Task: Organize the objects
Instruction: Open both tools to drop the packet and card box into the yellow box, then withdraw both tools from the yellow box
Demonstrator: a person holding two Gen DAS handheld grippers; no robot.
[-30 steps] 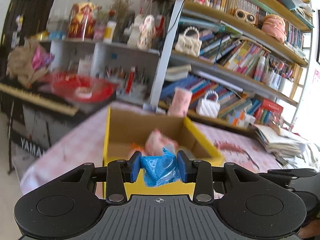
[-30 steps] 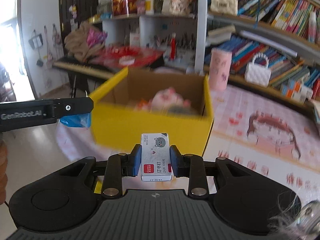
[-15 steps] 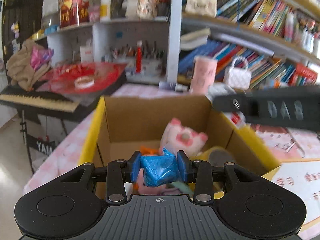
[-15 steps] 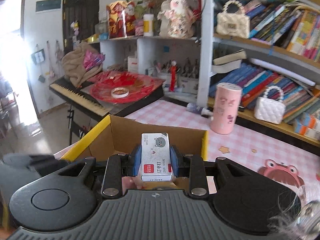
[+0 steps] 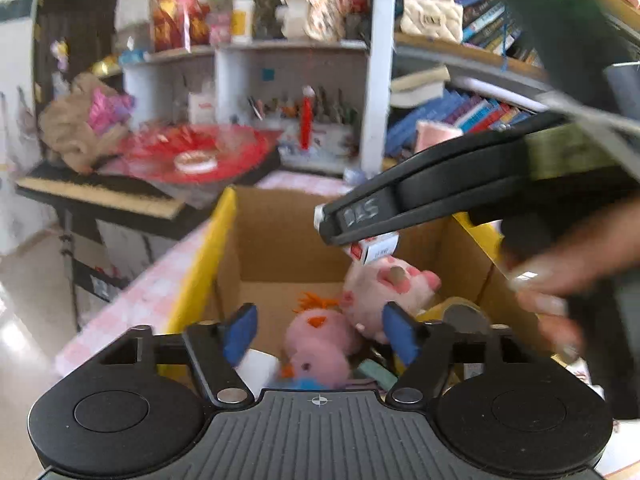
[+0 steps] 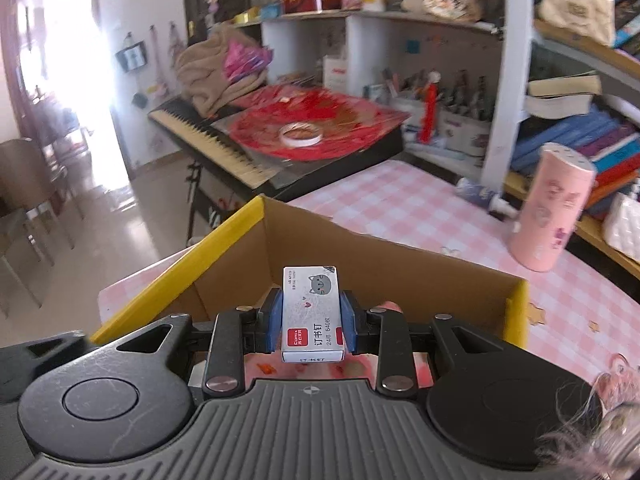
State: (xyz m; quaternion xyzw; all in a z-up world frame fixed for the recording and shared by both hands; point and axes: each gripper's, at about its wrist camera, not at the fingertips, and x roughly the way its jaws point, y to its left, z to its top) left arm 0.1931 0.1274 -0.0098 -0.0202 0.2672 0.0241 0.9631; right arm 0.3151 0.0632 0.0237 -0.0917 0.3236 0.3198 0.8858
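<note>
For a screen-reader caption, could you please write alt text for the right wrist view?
The right hand-held gripper is shut on a small staple box above an open yellow-edged cardboard box on a pink checked tablecloth.

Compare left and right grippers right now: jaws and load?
The left gripper has just been opening: its jaws stand wide with nothing between them. The right gripper has its jaws narrow, shut on the staple box. Both hang over the open yellow cardboard box, above the pink plush toys.
</note>
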